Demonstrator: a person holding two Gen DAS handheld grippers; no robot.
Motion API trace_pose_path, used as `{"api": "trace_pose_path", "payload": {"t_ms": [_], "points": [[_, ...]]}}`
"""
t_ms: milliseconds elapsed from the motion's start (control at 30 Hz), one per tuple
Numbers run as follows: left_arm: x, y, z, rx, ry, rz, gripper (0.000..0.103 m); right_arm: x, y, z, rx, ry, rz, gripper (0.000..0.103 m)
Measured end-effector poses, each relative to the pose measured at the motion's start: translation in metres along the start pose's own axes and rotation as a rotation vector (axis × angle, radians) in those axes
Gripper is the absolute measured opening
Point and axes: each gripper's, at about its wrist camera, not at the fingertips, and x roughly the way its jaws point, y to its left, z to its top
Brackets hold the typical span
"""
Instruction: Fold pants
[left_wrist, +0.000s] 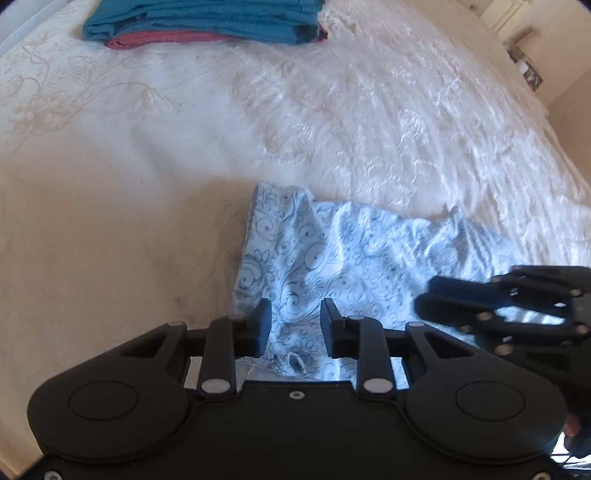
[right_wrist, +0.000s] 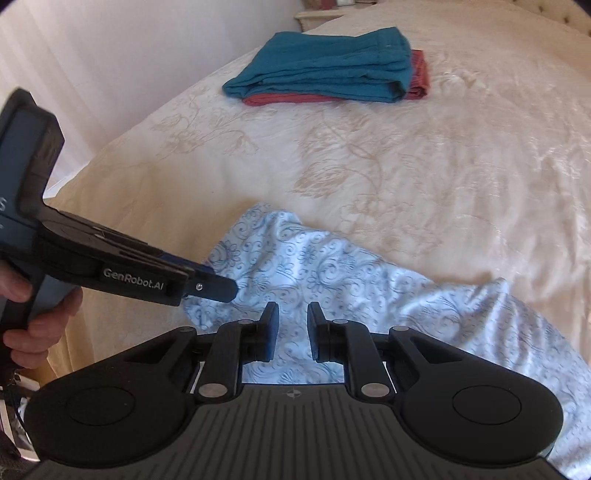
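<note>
One pair of pale blue pants (left_wrist: 332, 258), printed with darker blue swirls and flowers, lies crumpled at the near side of the bed (left_wrist: 147, 166), its soft cloth bunched into ridges and its far hem running ragged across the cover. Beyond that hem the bed lies wide and bare up to the far stack, and the bed's left edge drops away beside a white curtain (right_wrist: 92, 55). The cover is cream, glossy, with a raised floral weave.

Both tools hang over the pants. The left gripper (left_wrist: 295, 325) has its black fingers parted with patterned cloth showing in the gap, the pads not pressing it. The right gripper (right_wrist: 293, 328) stands likewise, fingers apart over the cloth and nothing clamped. From the right wrist view the left gripper's tip seems to reach the pants' left edge, though contact is hard to judge; a hand (right_wrist: 33, 317) grips its handle, and its side reads "GenRobot.AI".

Well apart at the far end, teal folded cloth (right_wrist: 325, 70) rests on red folded cloth (right_wrist: 417, 74).
</note>
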Motion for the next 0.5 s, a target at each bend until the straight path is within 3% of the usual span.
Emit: {"api": "trace_pose_path", "payload": {"t_ms": [67, 200, 333, 500], "points": [[0.014, -0.001, -0.008, 0.043, 0.059, 0.081, 0.036, -0.019, -0.020, -0.013, 0.066, -0.012, -0.060, 0.017], [0.011, -0.022, -0.004, 0.078, 0.042, 0.132, 0.035, -0.053, -0.056, -0.047, 0.179, -0.020, -0.181, 0.017], [-0.005, -0.059, -0.003, 0.103, -0.022, 0.124, 0.035, -0.090, -0.095, -0.087, 0.289, -0.029, -0.281, 0.017], [-0.009, -0.129, -0.008, 0.178, -0.063, 0.056, 0.035, -0.137, -0.143, -0.130, 0.399, -0.058, -0.404, 0.017]]}}
